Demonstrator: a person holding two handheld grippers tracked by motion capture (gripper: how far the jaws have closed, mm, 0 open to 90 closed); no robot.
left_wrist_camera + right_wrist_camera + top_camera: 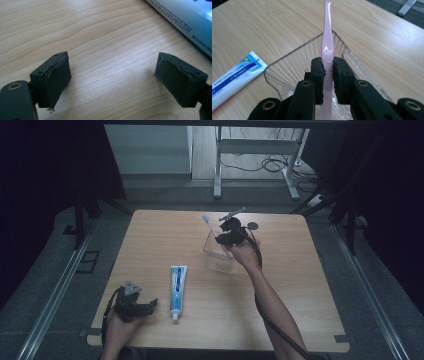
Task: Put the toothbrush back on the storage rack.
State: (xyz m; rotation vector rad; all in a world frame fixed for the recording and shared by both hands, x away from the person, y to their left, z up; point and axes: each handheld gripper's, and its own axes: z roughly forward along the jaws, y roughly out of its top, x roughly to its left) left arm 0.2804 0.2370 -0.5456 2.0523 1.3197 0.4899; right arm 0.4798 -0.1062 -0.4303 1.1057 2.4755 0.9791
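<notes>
Dim room, pale wood table [280, 320] mid-frame, desk legs and cables at upper centre of the high view. Right gripper [328, 72] clamped tight on pink toothbrush [327, 42], jaws nearly closed around the handle, brush head pointing up and away, lower end inside clear ribbed cup [284, 72]; same grip seen just right of centre in the high view, right gripper [231, 236] over the cup [218, 255], toothbrush [209, 226] sticking out toward upper left. Left gripper [112, 80] wide open, nothing between the pads, bare wood underneath, resting at lower left of the high view [136, 304]. Toothpaste tube [177, 292] flat on the table between the two hands, well apart from the cup, its edge in the upper right corner of the left gripper view. Likely risks: light cup tipping or sliding if the handle drags on the wall or the jaws bump the rim; brush toppling out or levering the cup over if released while leaning; nothing steadying the cup, left gripper far off.
</notes>
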